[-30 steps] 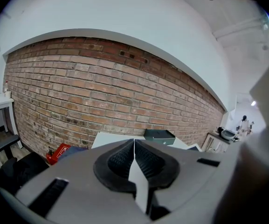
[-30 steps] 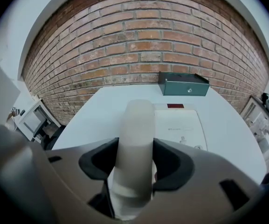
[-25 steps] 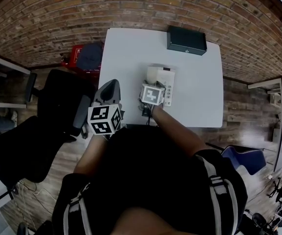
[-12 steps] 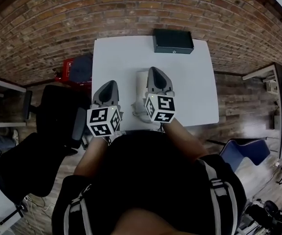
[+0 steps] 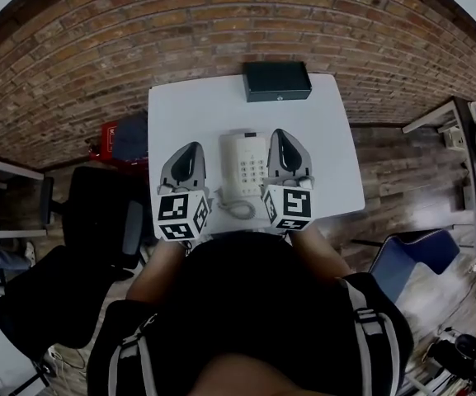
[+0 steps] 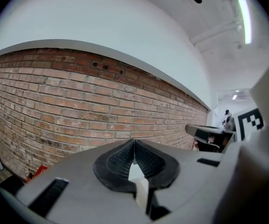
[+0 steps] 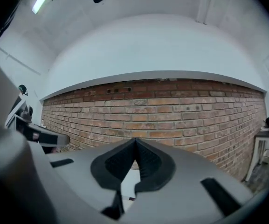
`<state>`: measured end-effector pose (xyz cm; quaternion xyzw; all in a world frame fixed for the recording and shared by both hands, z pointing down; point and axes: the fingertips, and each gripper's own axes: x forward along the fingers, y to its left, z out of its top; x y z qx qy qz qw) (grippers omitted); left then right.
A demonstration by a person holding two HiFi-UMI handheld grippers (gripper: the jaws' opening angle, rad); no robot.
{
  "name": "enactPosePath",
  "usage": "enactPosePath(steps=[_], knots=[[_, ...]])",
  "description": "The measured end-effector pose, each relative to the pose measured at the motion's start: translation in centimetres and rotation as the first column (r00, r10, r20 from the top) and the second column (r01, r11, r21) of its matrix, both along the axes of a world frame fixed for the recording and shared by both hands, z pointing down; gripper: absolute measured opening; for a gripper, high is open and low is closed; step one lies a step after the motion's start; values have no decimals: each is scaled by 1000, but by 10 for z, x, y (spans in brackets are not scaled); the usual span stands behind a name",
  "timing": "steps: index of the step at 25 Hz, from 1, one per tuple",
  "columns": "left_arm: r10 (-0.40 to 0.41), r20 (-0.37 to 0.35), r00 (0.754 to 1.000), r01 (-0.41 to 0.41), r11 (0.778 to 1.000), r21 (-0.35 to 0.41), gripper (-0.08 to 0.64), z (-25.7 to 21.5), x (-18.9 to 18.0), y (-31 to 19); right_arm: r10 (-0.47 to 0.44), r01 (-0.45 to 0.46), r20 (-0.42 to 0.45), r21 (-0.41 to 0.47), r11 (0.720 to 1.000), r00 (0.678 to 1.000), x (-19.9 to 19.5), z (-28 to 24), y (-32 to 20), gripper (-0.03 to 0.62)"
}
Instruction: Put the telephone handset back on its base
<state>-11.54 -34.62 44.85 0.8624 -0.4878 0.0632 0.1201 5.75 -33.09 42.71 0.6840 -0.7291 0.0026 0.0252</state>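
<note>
A white telephone [image 5: 247, 166] lies on the white table [image 5: 328, 163] between my two grippers. Its handset [image 5: 231, 165] rests along the left side of the base, with the keypad [image 5: 253, 170] to its right. The coiled cord [image 5: 238, 209] loops off the near end. My left gripper [image 5: 193, 148] is left of the phone, shut and empty. My right gripper [image 5: 278, 135] is right of the phone, also shut and empty. In the left gripper view the closed pads [image 6: 124, 160] point at a brick wall, and in the right gripper view the pads [image 7: 146, 164] do the same.
A black box [image 5: 277, 80] stands at the table's far edge. A red object [image 5: 115, 134] and a black office chair [image 5: 97, 200] are on the floor to the left. A blue chair [image 5: 411, 258] is at the right. A brick wall runs behind the table.
My right gripper has moved off the telephone to its right side, leaving the phone uncovered with the handset on the base. The left gripper has stayed put.
</note>
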Motion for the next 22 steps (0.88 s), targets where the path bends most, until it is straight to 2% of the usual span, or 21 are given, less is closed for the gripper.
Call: enactPosePath(steps=[4, 14, 22], knots=[[1, -2, 1000, -1, 1000, -3, 5, -2, 4, -2, 3, -3, 20, -26, 1000, 1000, 2, 8, 4, -3], [-5, -5, 1000, 5, 1000, -26, 5, 7, 7, 0, -52, 56, 45, -82, 995, 998, -8, 25, 2, -3], [-4, -6, 1000, 4, 999, -36, 5, 8, 5, 3, -76, 80, 43, -90, 993, 996, -19, 25, 2, -3]])
